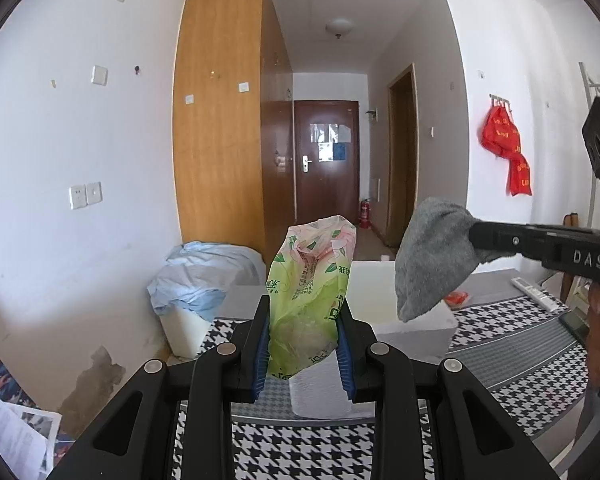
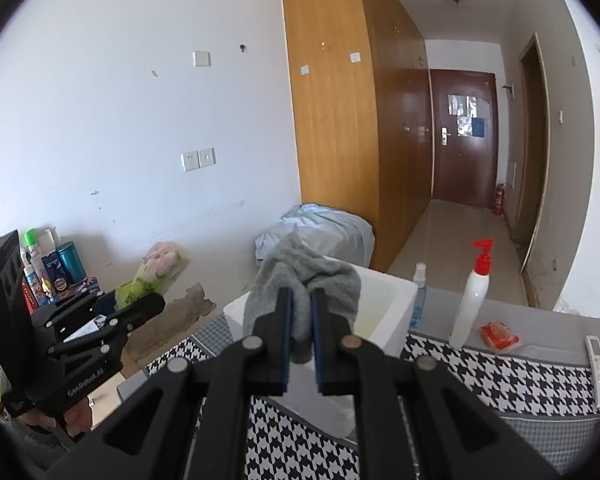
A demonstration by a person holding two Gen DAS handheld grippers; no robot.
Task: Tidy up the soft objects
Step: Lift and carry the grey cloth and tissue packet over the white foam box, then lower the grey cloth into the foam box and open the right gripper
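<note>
My left gripper point(image 1: 303, 322) is shut on a green flowered plastic pack point(image 1: 310, 292) and holds it upright in the air above the table. It also shows in the right wrist view point(image 2: 152, 276), at the left. My right gripper point(image 2: 300, 312) is shut on a grey cloth point(image 2: 300, 280), raised over a white foam box point(image 2: 396, 300). In the left wrist view the grey cloth point(image 1: 432, 260) hangs from the right gripper point(image 1: 476, 236) above the white foam box point(image 1: 412, 320).
The table has a black-and-white houndstooth cover point(image 2: 500, 372). On it stand a white pump bottle with a red top point(image 2: 474, 296), a small clear bottle point(image 2: 418, 296), a red packet point(image 2: 500, 336) and a remote control point(image 2: 598, 364). A bin with blue liner point(image 1: 196, 280) stands by the wardrobe.
</note>
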